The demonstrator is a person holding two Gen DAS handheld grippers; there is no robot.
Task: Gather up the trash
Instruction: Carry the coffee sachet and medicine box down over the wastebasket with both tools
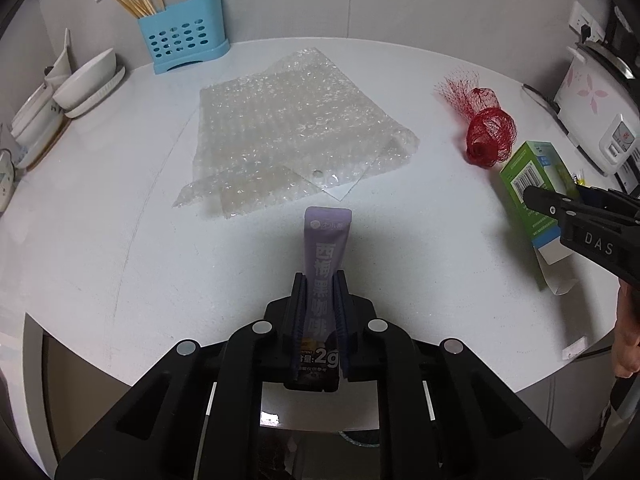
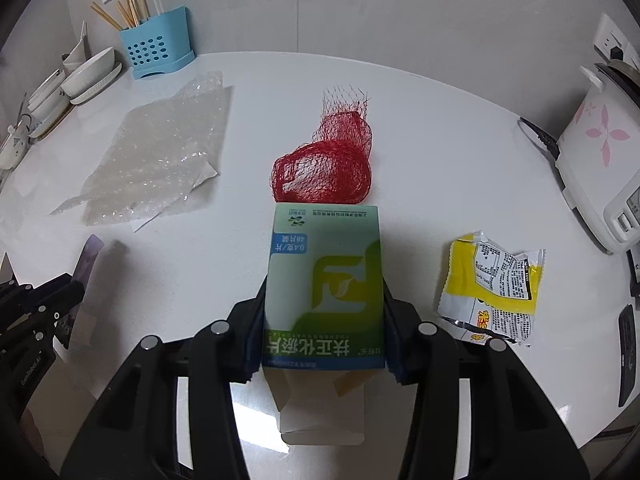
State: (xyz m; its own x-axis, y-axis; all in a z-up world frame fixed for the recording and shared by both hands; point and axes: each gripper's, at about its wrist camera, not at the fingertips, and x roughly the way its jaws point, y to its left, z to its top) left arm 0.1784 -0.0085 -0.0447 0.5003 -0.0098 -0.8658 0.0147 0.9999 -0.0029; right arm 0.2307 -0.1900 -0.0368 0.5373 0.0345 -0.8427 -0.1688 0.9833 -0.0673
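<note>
Purple coffee sachet (image 1: 326, 276) is pinched between your left gripper (image 1: 322, 280) fingers, long axis pointing straight ahead, and your right gripper (image 2: 324, 292) is clamped on the sides of the green-and-white box (image 2: 325, 288), open flap toward you, so both are full and I can't see a bin anywhere. Next nearest is the yellow snack wrapper (image 2: 492, 292), flat on the table (image 2: 440, 120) just right of your right gripper. Farther out, the red mesh net (image 2: 324, 172) is dead ahead of the box, and the bubble wrap (image 1: 288, 128) lies ahead of your left.
</note>
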